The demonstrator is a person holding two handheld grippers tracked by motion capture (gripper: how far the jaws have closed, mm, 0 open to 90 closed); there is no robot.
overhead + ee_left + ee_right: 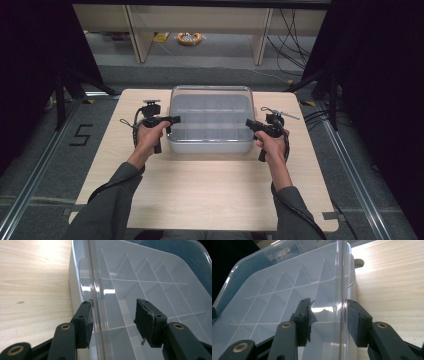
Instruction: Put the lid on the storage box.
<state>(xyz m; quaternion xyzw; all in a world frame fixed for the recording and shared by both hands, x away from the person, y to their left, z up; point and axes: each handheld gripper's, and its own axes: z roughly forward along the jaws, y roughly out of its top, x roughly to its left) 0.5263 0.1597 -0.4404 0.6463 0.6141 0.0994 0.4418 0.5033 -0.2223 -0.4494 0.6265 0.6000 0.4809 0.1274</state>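
1. Light wooden table [210, 190]: carries everything.
2. Clear plastic divided box with lid [211, 119]: sits at the table's far middle.
3. Left tongs [112, 321]: open, straddling the box's left lid edge.
4. Right tongs [328, 320]: open, straddling the right lid edge.

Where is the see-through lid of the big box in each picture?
High view: the clear lid sits on the box at the table's middle, between both grippers.
Left gripper view: it spreads rightward, one edge between the jaws.
Right gripper view: it spreads leftward.
Shared landmark: the divider grid beneath it.
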